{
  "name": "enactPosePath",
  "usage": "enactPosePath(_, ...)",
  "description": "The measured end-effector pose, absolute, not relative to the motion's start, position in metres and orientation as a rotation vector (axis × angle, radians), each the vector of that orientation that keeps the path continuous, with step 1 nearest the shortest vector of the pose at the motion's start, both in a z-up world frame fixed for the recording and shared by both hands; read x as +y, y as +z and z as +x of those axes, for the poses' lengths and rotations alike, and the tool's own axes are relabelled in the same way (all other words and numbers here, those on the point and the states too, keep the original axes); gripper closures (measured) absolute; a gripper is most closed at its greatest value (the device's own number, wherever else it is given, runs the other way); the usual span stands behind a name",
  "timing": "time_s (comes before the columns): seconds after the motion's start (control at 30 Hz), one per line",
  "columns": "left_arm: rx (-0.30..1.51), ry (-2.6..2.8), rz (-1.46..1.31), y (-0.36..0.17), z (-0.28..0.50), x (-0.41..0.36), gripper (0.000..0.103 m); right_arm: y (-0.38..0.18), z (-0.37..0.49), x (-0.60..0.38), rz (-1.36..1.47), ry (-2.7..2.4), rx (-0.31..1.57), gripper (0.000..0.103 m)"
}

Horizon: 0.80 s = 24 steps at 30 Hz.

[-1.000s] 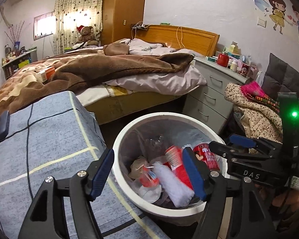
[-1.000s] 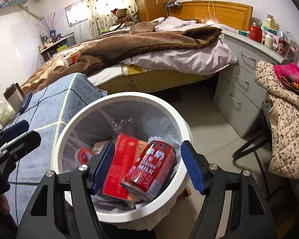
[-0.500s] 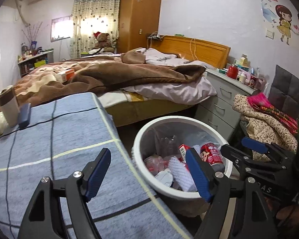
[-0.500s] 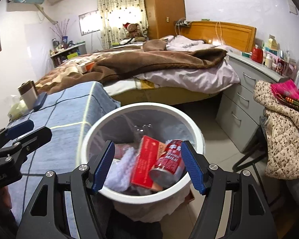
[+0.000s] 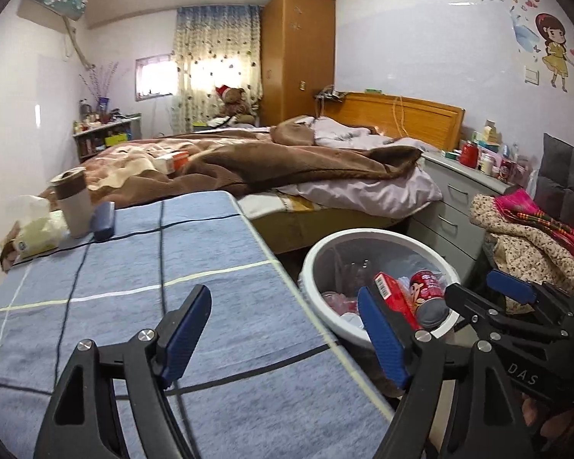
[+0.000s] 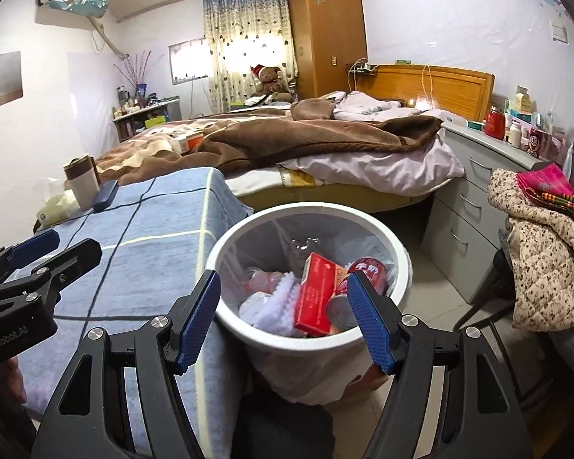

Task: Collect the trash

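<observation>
A white trash bin with a clear liner stands on the floor beside the blue-covered table. In it lie a red carton, a red drink can, a white fluffy item and clear plastic. The bin also shows in the left wrist view, with the carton and can. My left gripper is open and empty over the table's right edge. My right gripper is open and empty above the bin's near rim.
On the table's far left stand a brown-lidded cup, a tissue pack and a dark blue case, with a black cable across the cloth. A bed, grey drawers and a clothes-covered chair surround the bin.
Both grippers have pulled back and up from the bin, which now looks smaller. The left gripper has swung left over the table. Both stayed open and empty.
</observation>
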<state>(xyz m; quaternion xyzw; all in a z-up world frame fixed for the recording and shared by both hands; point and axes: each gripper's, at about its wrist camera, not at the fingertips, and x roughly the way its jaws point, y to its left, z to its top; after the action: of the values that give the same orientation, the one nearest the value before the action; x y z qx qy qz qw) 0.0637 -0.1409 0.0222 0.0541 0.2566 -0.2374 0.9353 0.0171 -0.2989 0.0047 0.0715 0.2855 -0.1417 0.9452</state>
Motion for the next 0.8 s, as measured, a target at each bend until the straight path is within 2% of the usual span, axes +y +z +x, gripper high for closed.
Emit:
enactPosePath(0.27, 0.494, -0.359, 0.124, 0.016, 0.042, -0.115, 0.018, 0.004, 0.006, -0.279, 0.134, -0.272, 0.541, 0.033)
enactPosePath(0.8, 0.489, -0.277, 0.115, 0.008, 0.03, -0.09, 0.018, -0.003, 0.002, -0.257, 0.131, -0.217, 0.526, 0.033)
